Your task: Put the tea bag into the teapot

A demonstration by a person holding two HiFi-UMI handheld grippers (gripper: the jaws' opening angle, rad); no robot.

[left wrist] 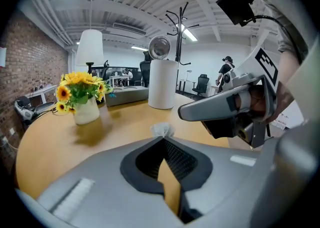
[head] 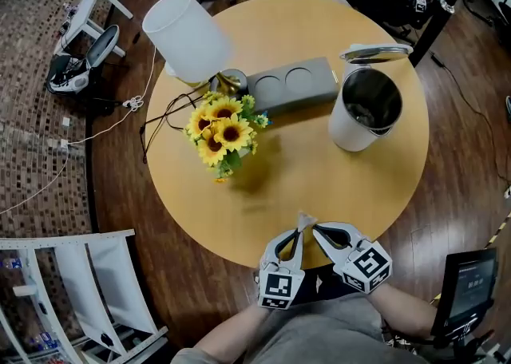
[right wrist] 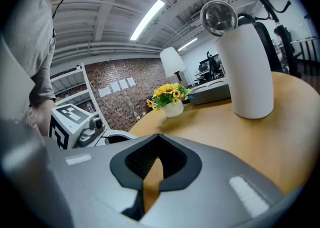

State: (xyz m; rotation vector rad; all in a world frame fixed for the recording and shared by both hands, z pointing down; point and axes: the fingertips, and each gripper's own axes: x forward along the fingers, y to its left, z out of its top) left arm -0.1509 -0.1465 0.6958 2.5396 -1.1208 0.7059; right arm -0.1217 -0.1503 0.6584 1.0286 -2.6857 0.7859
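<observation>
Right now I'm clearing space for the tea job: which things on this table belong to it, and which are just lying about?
In the job: tea bag; left gripper, shut on it; teapot, lid open.
Lying about: lamp; sunflowers; grey box.

Pinched at the tips of the left gripper (head: 302,228): tea bag (head: 306,218), small, pale, crumpled, over the near edge of the table (head: 319,175). Farther off to the right: teapot (head: 366,108), white, tall, upright, lid flipped open, well apart from the tea bag.
</observation>
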